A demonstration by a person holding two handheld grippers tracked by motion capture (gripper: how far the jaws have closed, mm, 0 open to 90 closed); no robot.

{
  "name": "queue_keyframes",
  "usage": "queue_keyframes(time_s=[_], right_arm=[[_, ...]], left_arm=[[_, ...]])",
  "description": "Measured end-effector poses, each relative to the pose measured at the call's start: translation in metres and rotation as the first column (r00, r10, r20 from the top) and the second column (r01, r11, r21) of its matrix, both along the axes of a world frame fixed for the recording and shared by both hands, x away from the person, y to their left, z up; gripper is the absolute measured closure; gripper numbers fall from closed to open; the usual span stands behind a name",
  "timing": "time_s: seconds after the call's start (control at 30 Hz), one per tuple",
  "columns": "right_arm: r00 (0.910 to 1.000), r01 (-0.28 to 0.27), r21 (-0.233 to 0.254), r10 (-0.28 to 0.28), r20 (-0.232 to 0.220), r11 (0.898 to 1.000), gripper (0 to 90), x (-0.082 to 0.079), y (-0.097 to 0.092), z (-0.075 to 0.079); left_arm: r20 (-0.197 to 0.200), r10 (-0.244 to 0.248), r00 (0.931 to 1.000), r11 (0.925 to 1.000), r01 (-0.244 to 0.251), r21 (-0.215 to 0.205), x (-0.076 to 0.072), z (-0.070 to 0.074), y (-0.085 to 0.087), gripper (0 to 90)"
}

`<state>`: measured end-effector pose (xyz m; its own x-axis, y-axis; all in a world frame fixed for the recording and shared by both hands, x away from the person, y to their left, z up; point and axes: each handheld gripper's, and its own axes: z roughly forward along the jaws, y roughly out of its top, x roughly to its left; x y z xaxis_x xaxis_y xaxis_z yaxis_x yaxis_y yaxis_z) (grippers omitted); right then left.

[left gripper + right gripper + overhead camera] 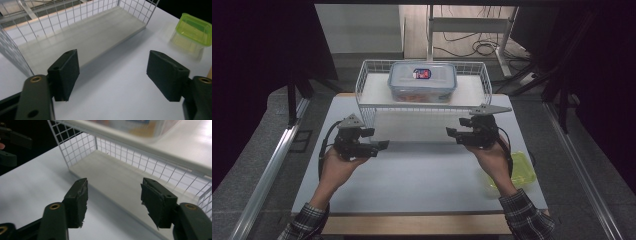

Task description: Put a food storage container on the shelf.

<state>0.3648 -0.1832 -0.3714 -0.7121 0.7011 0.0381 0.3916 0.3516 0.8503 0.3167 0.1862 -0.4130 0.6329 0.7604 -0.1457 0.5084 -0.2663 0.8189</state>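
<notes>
Both empty and spread: left tongs and right tongs, low over the white tabletop. Beyond them, atop the white wire rack, the clear lidded rectangular plastic box, long axis crosswise, slightly nearer the right tongs.

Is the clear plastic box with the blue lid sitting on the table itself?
No, the clear plastic box with the blue lid rests on the top shelf of the white wire rack, raised above the white table.
</notes>
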Motion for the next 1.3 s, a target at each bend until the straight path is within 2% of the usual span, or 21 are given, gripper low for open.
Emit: queue_keyframes(time_s=[0.1, 0.13, 0.2, 0.27, 0.3, 0.47, 0.6, 0.67, 0.83, 0.97, 1.07, 1.23, 1.3], right_arm=[[0.9998, -0.020, -0.002, 0.020, -0.003, 1.000, 31.4, -0.010, -0.002, -0.011], [0.9998, -0.020, -0.002, 0.020, -0.003, 1.000, 31.4, -0.010, -0.002, -0.011], [0.9997, -0.024, -0.015, 0.024, -0.007, 1.000, 26.4, -0.018, -0.005, -0.021], [0.9997, -0.025, -0.014, 0.025, -0.007, 1.000, 25.0, -0.019, -0.006, -0.023], [0.9996, -0.028, -0.008, 0.028, -0.011, 1.000, 21.4, -0.024, -0.009, -0.029], [0.9994, -0.034, 0.011, 0.034, -0.002, 0.999, 14.4, -0.036, -0.015, -0.039], [0.9991, -0.040, 0.001, 0.040, 0.016, 0.999, 11.0, -0.046, -0.017, -0.047], [0.9985, -0.046, -0.008, 0.046, 0.029, 0.999, 10.2, -0.052, -0.017, -0.052], [0.9985, -0.047, -0.011, 0.048, 0.027, 0.999, 8.1, -0.059, -0.018, -0.059], [0.9987, -0.045, -0.028, 0.046, 0.022, 0.999, 7.0, -0.069, -0.018, -0.066], [0.9980, -0.051, -0.041, 0.053, 0.035, 0.998, 6.5, -0.078, -0.019, -0.072], [0.9980, -0.058, -0.043, 0.059, 0.022, 0.997, 5.7, -0.086, -0.020, -0.086], [0.9982, -0.056, -0.053, 0.057, 0.020, 0.997, 5.5, -0.088, -0.021, -0.092]], left_arm=[[-0.009, 0.000, 1.0000, 0.9999, 0.000, -0.010, -0.011, -0.012, 0.001, 20.7], [-0.009, 0.000, 1.0000, 0.9999, 0.000, -0.010, -0.011, -0.012, 0.001, 20.4], [-0.003, -0.002, 1.0000, 0.9999, 0.002, -0.015, -0.021, -0.021, 0.000, 18.9], [0.001, -0.006, 1.0000, 0.9999, 0.006, -0.014, -0.024, -0.024, 0.000, 18.5], [0.012, -0.006, 0.9999, 0.9999, 0.006, -0.014, -0.030, -0.029, 0.000, 17.7], [0.023, -0.012, 0.9997, 0.9999, 0.012, 0.001, -0.039, -0.036, -0.003, 17.2], [0.029, -0.015, 0.9995, 0.9998, 0.015, 0.008, -0.049, -0.043, -0.004, 16.7], [0.034, -0.017, 0.9993, 0.9999, 0.017, 0.004, -0.054, -0.046, -0.004, 16.3], [0.035, -0.014, 0.9993, 0.9999, 0.014, -0.003, -0.063, -0.057, -0.006, 13.5], [0.025, 0.014, 0.9996, 0.9996, -0.015, 0.025, -0.071, -0.066, -0.006, 7.2], [0.013, 0.035, 0.9993, 0.9992, -0.035, 0.020, -0.077, -0.072, -0.004, 4.3], [0.010, 0.033, 0.9994, 0.9993, -0.033, 0.018, -0.086, -0.082, -0.005, 2.9], [0.005, 0.027, 0.9996, 0.9990, -0.028, 0.036, -0.088, -0.087, -0.007, 2.2]])
